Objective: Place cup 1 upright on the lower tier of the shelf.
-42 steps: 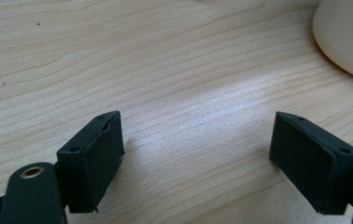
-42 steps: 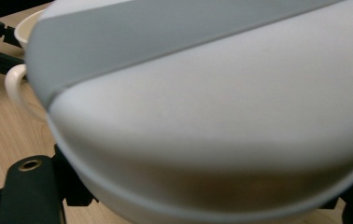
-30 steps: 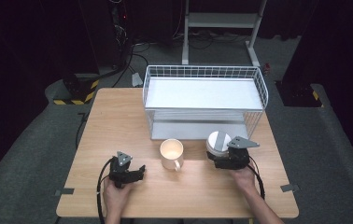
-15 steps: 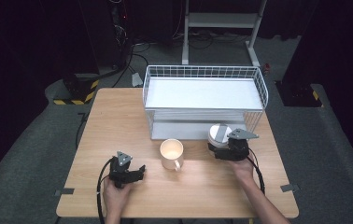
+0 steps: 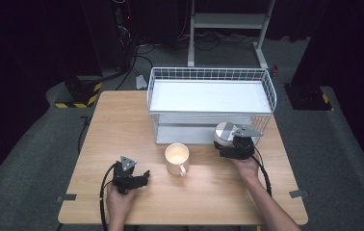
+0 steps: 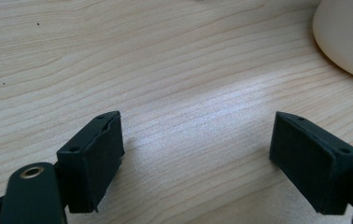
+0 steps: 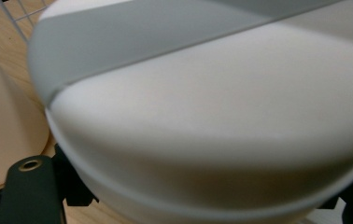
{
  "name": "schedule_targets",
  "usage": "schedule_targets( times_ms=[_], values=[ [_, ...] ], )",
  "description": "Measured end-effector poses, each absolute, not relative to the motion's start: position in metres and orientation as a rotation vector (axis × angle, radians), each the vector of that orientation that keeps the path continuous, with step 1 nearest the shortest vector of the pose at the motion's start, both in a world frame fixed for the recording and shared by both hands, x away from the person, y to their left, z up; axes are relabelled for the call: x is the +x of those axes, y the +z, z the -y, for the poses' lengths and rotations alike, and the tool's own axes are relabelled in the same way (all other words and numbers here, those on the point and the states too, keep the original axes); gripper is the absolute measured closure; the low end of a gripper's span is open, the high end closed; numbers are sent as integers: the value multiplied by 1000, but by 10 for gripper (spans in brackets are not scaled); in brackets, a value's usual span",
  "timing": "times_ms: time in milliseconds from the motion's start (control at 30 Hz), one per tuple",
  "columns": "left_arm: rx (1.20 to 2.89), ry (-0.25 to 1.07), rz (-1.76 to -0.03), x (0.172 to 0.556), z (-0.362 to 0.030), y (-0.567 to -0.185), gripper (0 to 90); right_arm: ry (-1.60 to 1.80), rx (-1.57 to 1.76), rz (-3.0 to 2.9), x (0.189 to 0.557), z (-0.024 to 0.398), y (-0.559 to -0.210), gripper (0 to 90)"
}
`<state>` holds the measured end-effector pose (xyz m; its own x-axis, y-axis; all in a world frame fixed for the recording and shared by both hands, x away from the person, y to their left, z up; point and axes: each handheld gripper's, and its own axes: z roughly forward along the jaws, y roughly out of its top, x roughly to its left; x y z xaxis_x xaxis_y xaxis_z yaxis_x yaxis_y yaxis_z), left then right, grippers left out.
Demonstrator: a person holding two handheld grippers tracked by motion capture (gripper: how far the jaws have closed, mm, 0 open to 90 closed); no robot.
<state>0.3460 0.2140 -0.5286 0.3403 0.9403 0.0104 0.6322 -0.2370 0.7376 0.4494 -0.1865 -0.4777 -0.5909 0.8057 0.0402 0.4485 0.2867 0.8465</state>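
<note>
Grey and white, with one grey band across its top, the round container [image 5: 225,133] sits between the jaws of the right claw [image 5: 229,144], which grips it at the sides; in the right gripper view the container [image 7: 202,116] comes up very close to the camera and hides both pads. It is near the right edge of the counter [image 5: 122,125], just in front of the front right corner of the white wire basket [image 5: 209,77]. I judge that it is held at this place because the basket is where it goes next, and a grip on the sides leaves the bottom free for setting down. The cream mug [image 5: 177,158] stands alone at the middle of the counter, handle toward the person. The left claw [image 5: 144,175] rests low near the front edge, jaws wide with only bare wood between them, probably waiting its turn beside the mug.
</note>
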Motion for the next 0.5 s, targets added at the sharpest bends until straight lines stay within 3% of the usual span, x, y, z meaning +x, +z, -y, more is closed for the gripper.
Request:
schedule_targets(
  times_ms=[500],
  values=[
    [1973,616,-1369,346,-214,-528,176,1183,1147,-2143,463,181,-481,187]
  ],
)
